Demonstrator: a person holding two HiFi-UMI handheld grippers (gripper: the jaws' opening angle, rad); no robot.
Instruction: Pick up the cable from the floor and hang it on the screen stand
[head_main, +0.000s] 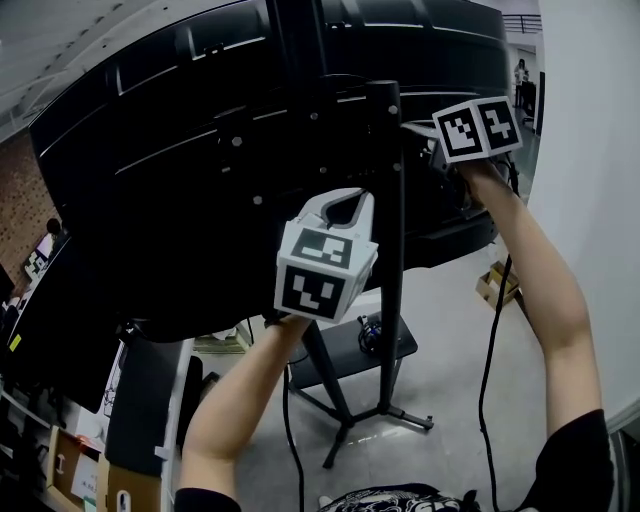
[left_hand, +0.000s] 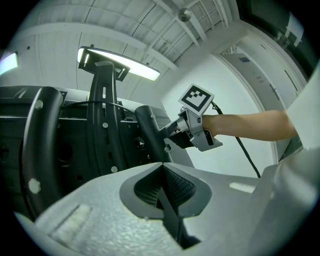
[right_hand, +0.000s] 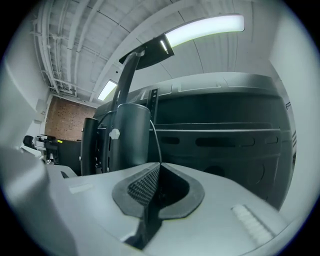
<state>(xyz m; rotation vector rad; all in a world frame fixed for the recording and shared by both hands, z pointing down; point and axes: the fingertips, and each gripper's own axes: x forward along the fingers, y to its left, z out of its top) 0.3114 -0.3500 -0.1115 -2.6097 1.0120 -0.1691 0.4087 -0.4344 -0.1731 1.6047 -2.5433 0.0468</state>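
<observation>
**Seat the cable on the stand before releasing**

The right tongs (right_hand: 159, 165) are closed on the thin cable (right_hand: 154, 140). It rises from the tips toward 12 o'clock and bends to the stand (right_hand: 131, 125) behind the screen (right_hand: 225, 130). The left tongs (left_hand: 161, 167) are closed and hold nothing. I think it is best to lay the cable over the stand at 11 o'clock, then open slowly, so that it does not slide off.

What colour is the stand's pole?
Black; the head view shows the pole best.
</observation>
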